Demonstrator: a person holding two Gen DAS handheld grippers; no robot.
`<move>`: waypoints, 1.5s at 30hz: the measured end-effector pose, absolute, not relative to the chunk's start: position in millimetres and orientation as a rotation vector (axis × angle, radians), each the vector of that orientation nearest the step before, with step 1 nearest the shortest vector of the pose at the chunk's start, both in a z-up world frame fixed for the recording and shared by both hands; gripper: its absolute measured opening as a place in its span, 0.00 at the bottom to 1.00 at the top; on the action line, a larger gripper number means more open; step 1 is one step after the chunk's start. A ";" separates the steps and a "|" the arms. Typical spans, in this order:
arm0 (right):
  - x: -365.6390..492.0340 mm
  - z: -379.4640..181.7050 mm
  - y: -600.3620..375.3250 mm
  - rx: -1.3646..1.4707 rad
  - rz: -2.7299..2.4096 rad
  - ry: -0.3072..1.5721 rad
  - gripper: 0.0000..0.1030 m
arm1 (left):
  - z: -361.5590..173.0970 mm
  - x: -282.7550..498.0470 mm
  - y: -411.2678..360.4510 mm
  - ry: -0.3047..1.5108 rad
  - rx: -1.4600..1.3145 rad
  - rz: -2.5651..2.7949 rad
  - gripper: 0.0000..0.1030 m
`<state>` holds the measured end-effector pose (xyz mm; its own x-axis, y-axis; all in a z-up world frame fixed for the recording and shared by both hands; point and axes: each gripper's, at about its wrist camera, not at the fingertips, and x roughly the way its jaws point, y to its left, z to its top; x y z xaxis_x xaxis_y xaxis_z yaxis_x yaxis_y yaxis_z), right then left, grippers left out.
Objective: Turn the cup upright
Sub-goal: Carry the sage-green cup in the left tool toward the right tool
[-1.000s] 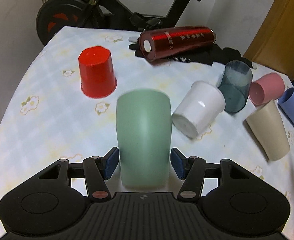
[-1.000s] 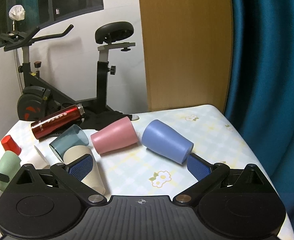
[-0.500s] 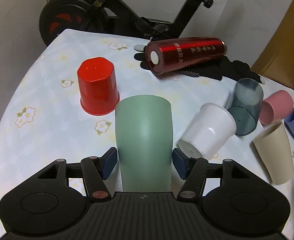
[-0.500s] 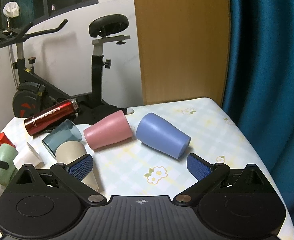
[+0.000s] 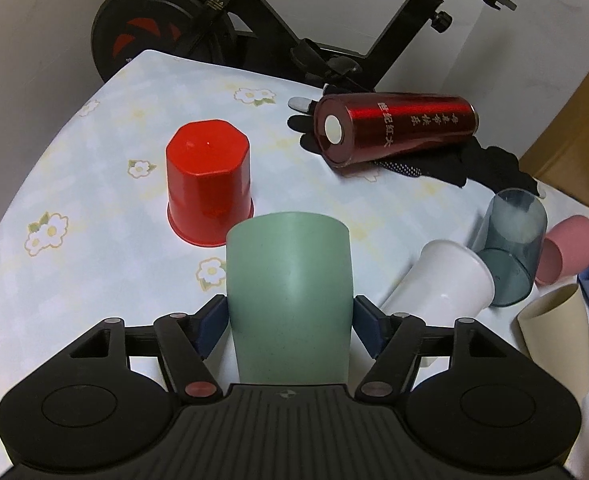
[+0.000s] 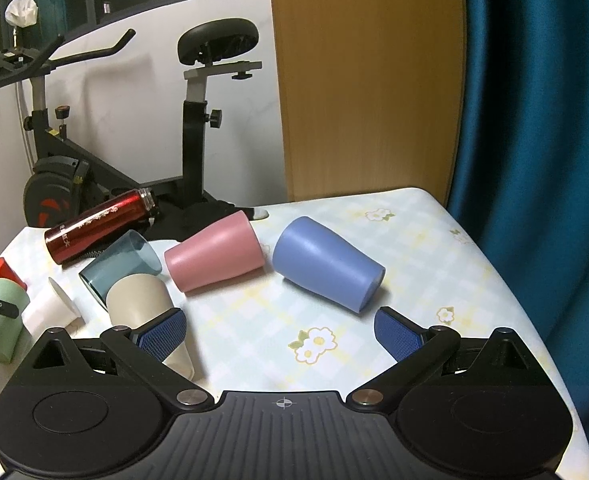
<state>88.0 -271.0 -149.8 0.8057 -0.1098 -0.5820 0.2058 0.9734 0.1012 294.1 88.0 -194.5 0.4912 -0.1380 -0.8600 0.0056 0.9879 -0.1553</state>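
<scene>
Jaws of the left gripper (image 5: 290, 322) clench the green cup (image 5: 290, 300) at its lower sides at 6 o'clock on the surface (image 5: 94, 280), probably light, stiff, smooth plastic, while the right gripper (image 6: 280, 330) gapes empty.

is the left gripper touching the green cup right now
Touching. In the left wrist view both blue pads of the left gripper press against the sides of the green cup, with no gap visible on either side.
</scene>
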 end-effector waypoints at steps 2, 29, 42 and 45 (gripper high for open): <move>89.1 -150.4 -271.3 0.163 -0.169 0.614 0.98 | -196.1 292.3 88.1 1.056 -0.135 -0.095 0.68; 60.0 -140.5 -265.5 0.207 -0.149 0.594 0.98 | -188.6 200.1 70.5 1.091 -0.126 -0.126 0.67; 34.6 -142.5 -281.5 0.221 -0.180 0.596 0.98 | -193.4 147.3 -20.7 1.103 -0.134 -0.297 0.67; 29.3 -144.2 -287.3 0.219 -0.194 0.601 0.98 | -197.4 143.0 -47.6 1.105 -0.119 -0.348 0.67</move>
<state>29.3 -287.3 -144.2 0.8080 -0.1162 -0.5777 0.2429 0.9589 0.1469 143.0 -47.6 -197.4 0.4011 -0.3331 -0.8533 0.2158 0.9397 -0.2654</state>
